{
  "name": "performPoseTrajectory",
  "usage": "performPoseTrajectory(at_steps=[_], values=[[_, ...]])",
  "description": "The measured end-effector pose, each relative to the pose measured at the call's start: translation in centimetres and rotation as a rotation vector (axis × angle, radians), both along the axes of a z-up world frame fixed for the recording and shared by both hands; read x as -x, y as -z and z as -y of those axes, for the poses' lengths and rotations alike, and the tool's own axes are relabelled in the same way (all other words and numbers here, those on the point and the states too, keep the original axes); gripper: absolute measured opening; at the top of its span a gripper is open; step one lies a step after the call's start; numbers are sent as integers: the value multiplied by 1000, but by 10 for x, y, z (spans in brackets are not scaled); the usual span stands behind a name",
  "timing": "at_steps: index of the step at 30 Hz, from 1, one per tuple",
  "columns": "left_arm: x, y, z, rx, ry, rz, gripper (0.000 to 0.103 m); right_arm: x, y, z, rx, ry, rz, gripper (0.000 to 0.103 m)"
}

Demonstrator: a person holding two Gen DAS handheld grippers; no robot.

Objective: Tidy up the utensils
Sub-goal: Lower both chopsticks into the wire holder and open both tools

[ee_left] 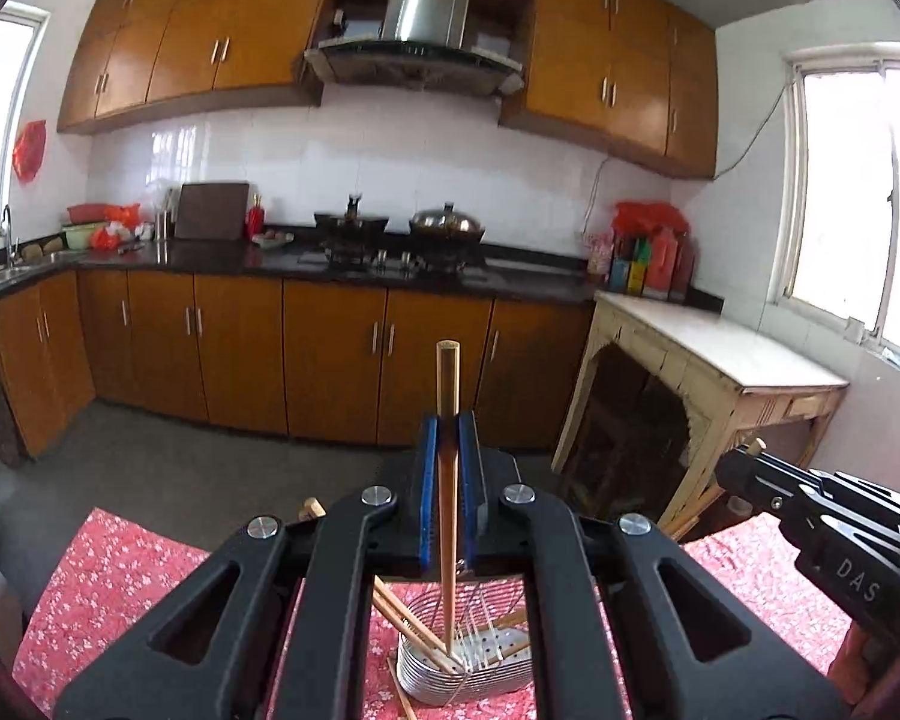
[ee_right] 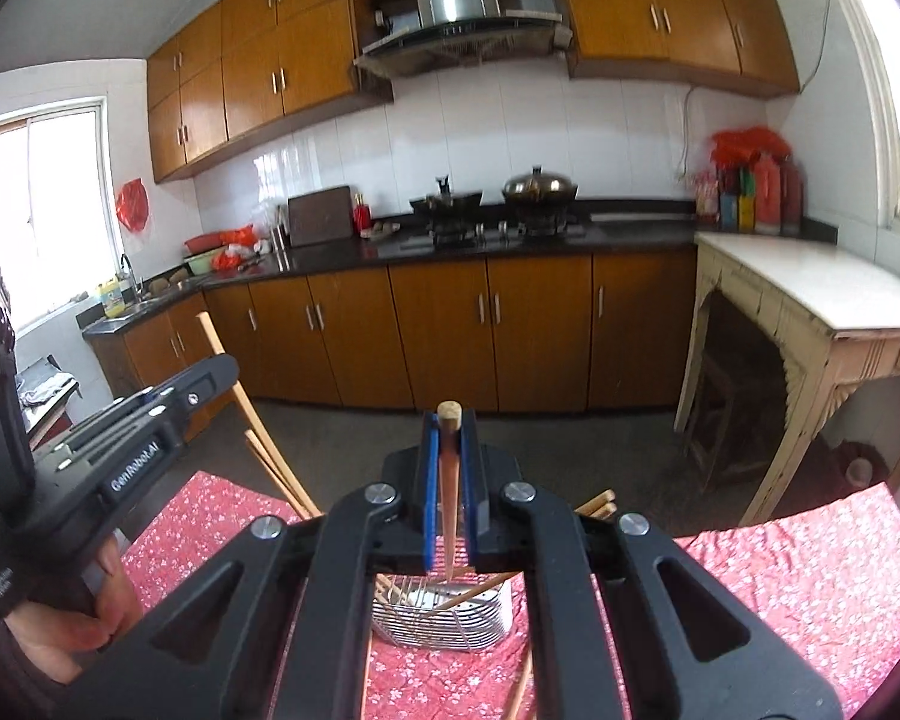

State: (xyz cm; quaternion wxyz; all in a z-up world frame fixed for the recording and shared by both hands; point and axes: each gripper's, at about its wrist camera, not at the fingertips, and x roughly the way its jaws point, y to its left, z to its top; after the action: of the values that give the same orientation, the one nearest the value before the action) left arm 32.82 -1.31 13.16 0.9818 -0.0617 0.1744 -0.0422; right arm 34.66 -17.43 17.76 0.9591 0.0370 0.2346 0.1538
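Left hand-held gripper (ee_left: 448,420) and right hand-held gripper (ee_right: 449,420) each clamped on an upright chopstick (ee_left: 448,480) above the wire basket (ee_left: 480,678)

Red tablecloth (ee_left: 138,570) sprinkled with small white blossoms — silver wire basket (ee_left: 450,672), tan chopsticks (ee_left: 448,480) between blue gripper pads (ee_left: 427,480). Upper frame: orange-brown cabinets (ee_left: 210,48), white tiles (ee_left: 330,150) — black countertop (ee_left: 210,258).

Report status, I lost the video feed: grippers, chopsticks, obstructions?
Left gripper shut on chopstick. Right gripper shut on another. Wire holder below, chopsticks already inside. Nothing blocking.
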Motion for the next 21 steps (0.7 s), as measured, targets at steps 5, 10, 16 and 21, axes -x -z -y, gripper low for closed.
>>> performPoseTrajectory(at_steps=[5, 10, 16, 21], values=[[3, 8, -7, -2, 2, -34, 11, -5, 18, 11, -11, 70, -7, 36], [26, 10, -25, -19, -19, -35, 26, 9, 26, 47, -46, 142, -8, 37], [64, 21, -42, -48, -38, -37, 36, 41, 45, 91, -28, 240, -24, 38], [96, 55, -59, -70, -50, -77, 42, 63, 97, 110, 40, 293, -118, 38]])
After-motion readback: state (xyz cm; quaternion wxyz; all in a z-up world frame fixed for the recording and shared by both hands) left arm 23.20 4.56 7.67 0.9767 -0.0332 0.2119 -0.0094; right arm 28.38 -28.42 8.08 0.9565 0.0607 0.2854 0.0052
